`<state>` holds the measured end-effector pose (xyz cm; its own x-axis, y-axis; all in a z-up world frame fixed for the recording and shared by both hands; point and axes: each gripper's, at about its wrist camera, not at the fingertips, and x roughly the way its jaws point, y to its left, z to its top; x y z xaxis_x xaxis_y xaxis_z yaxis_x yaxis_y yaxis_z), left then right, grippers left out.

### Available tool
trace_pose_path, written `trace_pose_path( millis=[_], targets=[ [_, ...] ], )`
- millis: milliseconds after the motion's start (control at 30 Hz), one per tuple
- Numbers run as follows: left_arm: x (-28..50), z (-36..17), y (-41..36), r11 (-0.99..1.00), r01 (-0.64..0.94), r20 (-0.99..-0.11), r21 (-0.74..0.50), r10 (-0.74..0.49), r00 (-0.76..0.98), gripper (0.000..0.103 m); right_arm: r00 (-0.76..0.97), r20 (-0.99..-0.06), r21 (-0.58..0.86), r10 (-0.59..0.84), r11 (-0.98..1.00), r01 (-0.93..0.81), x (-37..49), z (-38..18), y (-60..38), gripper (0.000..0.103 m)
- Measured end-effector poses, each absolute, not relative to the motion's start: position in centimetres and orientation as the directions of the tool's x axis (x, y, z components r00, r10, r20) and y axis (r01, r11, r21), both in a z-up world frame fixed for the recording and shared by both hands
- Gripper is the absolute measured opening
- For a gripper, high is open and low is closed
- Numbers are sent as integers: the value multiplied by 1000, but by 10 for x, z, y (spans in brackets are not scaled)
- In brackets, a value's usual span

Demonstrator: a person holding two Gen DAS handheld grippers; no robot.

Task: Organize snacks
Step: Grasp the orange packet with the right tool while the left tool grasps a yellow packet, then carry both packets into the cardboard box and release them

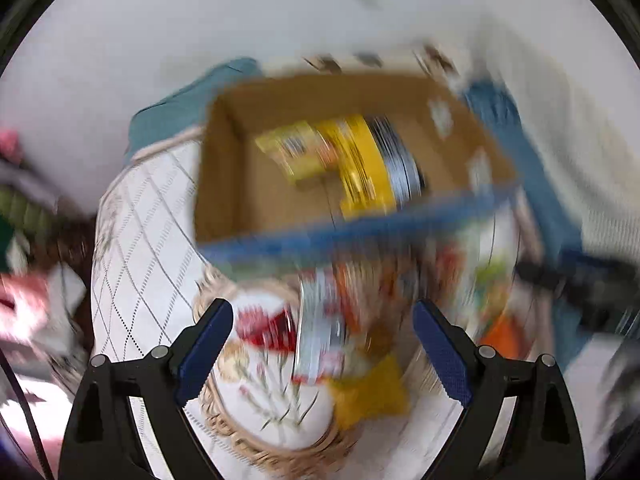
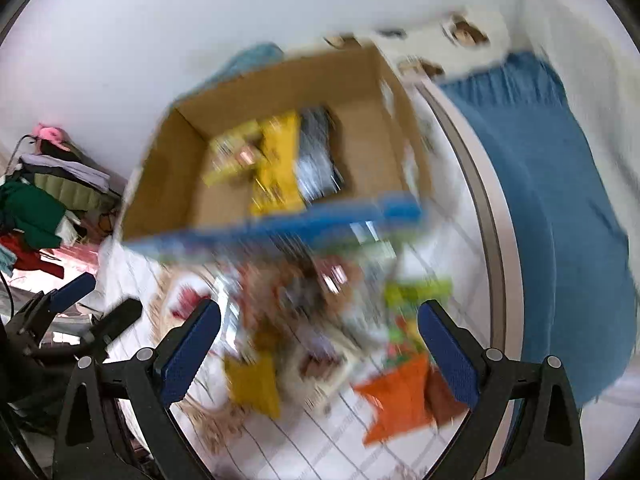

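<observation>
Both views are blurred by motion. An open cardboard box (image 1: 240, 168) (image 2: 176, 184) stands on a white quilted table and holds yellow snack packs (image 1: 360, 160) (image 2: 276, 168) and a silver-black pack (image 1: 400, 164) (image 2: 320, 160). In front of it lies a heap of loose snack packs (image 1: 328, 328) (image 2: 304, 304), among them a yellow one (image 1: 372, 392) (image 2: 252, 380) and an orange one (image 2: 400, 392). My left gripper (image 1: 322, 354) is open and empty above the heap and a wicker basket (image 1: 248, 440). My right gripper (image 2: 318, 354) is open and empty above the heap. The left gripper also shows in the right wrist view (image 2: 100, 300).
A blue cloth (image 2: 560, 200) (image 1: 532, 168) drapes to the right of the table. A teal cloth (image 1: 176, 116) lies behind the box. A pile of clothes (image 2: 40, 204) sits at the far left by the white wall (image 1: 280, 12).
</observation>
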<state>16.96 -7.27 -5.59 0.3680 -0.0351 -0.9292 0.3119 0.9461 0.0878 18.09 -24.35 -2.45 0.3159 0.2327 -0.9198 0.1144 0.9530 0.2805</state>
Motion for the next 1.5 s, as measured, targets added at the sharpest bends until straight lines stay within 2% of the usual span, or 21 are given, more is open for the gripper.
trace_pose_path(
  millis=[200,433,467,500,533,567,667,767,800,900,1000,1067,1233,1300,1500],
  targets=[
    [123,-143,-106,796,574,-971,191,69,227,92,176,-963,241,204,945,222,135,-92,-273,101],
    [94,-202,-134,590,770,-970,244,157,188,92,114,-979,188,169,965,186,114,-139,-271,100],
    [92,-210,-139,562,788,-968,250,162,192,91,109,-981,180,163,968,174,113,-146,-269,96],
    [92,-214,-141,554,792,-967,255,164,197,81,105,-981,179,164,971,160,113,-151,-266,91],
    [94,-217,-143,557,792,-968,251,164,191,73,100,-982,175,161,974,146,113,-155,-263,81],
    [96,-219,-143,567,786,-969,248,165,186,61,89,-984,168,157,977,134,114,-159,-260,72],
    [112,-220,-131,681,704,-980,200,146,136,51,69,-988,149,141,981,128,113,-172,-255,61],
    [131,-216,-94,886,462,-998,45,59,-15,49,60,-989,142,135,983,114,106,-173,-248,59],
    [134,-217,-74,943,330,-997,-40,-15,-77,49,44,-988,153,149,982,110,103,-173,-244,59],
    [131,-225,-38,982,92,-978,-165,-151,-143,49,13,-978,208,207,971,116,92,-172,-236,59],
    [127,-237,-23,971,-29,-959,-236,-237,-156,50,0,-971,239,241,962,132,87,-177,-231,64],
    [126,-243,-19,970,-34,-958,-239,-242,-152,50,-3,-967,251,254,958,142,87,-180,-231,70],
    [119,-250,-44,984,34,-977,-175,-169,-131,50,-12,-968,247,251,958,143,86,-182,-226,70],
    [116,-244,-55,989,63,-983,-133,-123,-135,50,-19,-968,246,251,958,150,88,-184,-223,70],
    [119,-219,-76,990,106,-993,-96,-89,-72,51,8,-970,242,243,959,150,80,-178,-223,70]
  ],
)
